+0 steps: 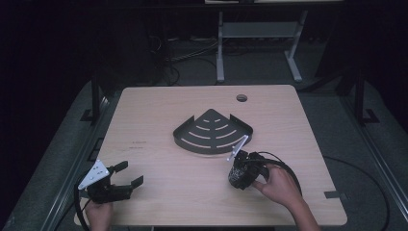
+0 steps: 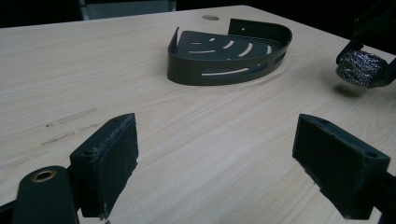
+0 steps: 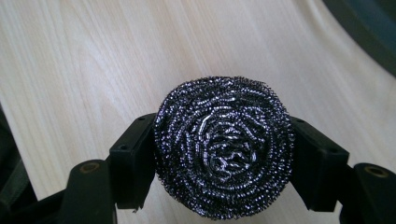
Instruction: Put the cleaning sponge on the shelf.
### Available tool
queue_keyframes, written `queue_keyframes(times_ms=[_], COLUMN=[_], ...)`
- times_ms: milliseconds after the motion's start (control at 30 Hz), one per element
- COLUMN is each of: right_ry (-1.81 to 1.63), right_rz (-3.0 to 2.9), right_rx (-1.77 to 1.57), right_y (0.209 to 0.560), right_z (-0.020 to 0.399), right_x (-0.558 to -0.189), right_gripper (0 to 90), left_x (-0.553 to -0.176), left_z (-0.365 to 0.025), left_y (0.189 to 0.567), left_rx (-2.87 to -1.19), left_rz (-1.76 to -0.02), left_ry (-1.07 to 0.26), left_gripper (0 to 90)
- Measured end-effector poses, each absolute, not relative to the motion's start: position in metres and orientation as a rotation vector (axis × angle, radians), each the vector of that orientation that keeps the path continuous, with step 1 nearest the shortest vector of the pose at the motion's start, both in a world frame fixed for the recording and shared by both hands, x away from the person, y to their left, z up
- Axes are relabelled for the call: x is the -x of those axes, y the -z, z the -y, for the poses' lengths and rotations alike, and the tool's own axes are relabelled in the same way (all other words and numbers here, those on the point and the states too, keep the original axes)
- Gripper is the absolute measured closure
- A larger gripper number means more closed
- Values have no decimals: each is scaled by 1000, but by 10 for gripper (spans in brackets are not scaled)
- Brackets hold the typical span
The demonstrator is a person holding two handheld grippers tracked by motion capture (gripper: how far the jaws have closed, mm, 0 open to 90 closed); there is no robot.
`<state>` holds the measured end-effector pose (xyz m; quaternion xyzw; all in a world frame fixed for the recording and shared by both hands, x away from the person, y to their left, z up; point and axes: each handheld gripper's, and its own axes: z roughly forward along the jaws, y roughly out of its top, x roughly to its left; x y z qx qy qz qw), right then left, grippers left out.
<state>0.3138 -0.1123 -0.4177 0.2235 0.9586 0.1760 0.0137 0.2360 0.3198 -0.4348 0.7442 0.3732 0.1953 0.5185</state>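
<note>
The left gripper rests at the near left of the table, jaws spread wide and empty. The right gripper clamps a steel-wool scourer across its round sides just above the table (likely light, springy, snag-prone; a mid-body grip suits it). Beyond it sits the slotted black corner tray.

High view looking down over the table, left gripper view low, facing the black corner shelf, right gripper view tight above the steel scourer, all three sharing both.
</note>
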Motion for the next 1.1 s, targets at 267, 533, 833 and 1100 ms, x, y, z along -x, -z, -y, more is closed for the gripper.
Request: queue_keyframes(times_ms=[267, 533, 833, 1100], right_ry=[-524, -538, -549, -537], right_rz=[-2997, -3014, -3019, -3020], right_rx=[-665, -655, -665, -646], right_y=[406, 399, 393, 386], right_z=[101, 97, 96, 89], right_x=[-326, -338, -349, -355], right_gripper=[310, 310, 310, 310], left_x=[-236, -236, -237, -237], left_z=[-320, -320, -321, -322], left_y=[435, 435, 436, 436], left_rx=[-1787, -1781, -1783, -1776], left_rz=[-893, -895, -899, -904], left_ry=[-467, -467, -463, -462], left_gripper=[137, 137, 137, 137])
